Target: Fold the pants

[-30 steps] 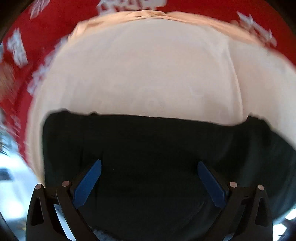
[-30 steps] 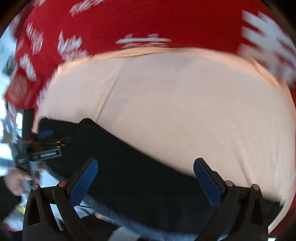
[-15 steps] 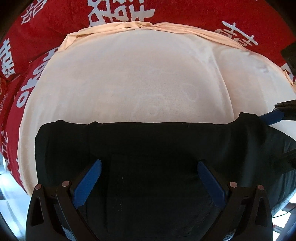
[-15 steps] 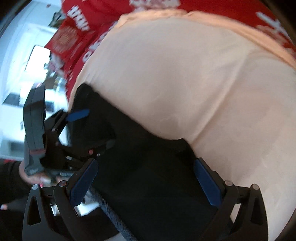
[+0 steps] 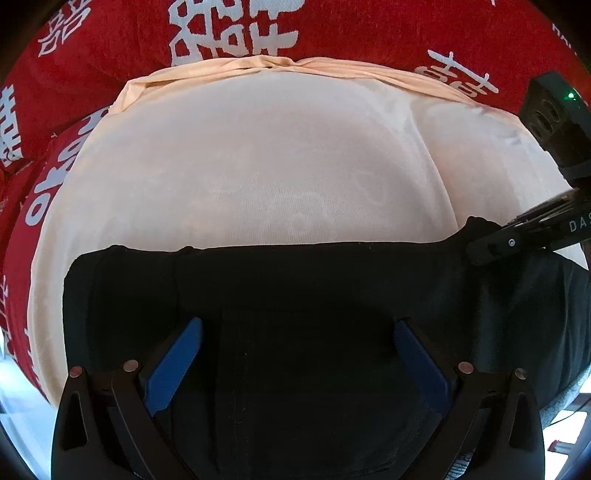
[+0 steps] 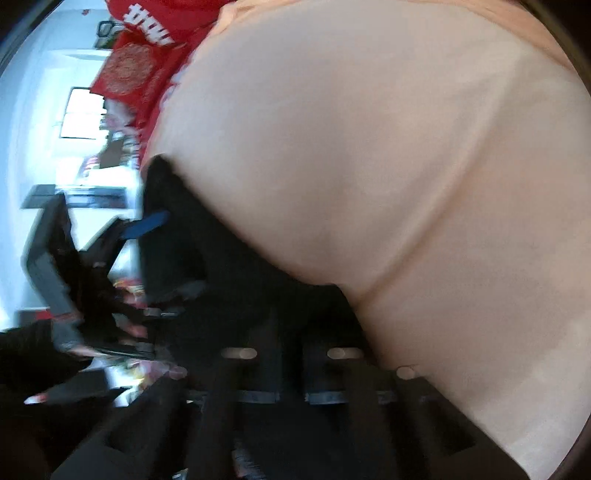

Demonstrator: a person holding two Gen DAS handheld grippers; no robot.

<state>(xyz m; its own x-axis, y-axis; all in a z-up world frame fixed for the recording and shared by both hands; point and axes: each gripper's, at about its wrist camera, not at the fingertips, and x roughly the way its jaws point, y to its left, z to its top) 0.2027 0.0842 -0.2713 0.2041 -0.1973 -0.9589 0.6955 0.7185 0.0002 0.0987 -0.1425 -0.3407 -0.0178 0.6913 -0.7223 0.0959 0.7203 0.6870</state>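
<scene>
Black pants (image 5: 303,295) lie on a pale peach sheet (image 5: 258,166), their far edge running straight across the left wrist view. My left gripper (image 5: 295,365) is open, its blue pads spread wide over the pants, holding nothing. My right gripper (image 6: 288,354) is shut on the far right corner of the pants (image 6: 258,295); in the left wrist view its black fingers (image 5: 517,240) clamp that corner. The right wrist view is blurred; my left gripper (image 6: 144,225) shows at its left, over the pants' other end.
A red blanket (image 5: 332,29) with white characters lies beyond the peach sheet and along its left side. The bed's left edge and a bright room (image 6: 44,110) show past the pants. A gloved hand (image 6: 40,369) holds the left tool.
My right gripper has swung round to the pants' far right corner and shut on it. My left gripper stayed open over the pants.
</scene>
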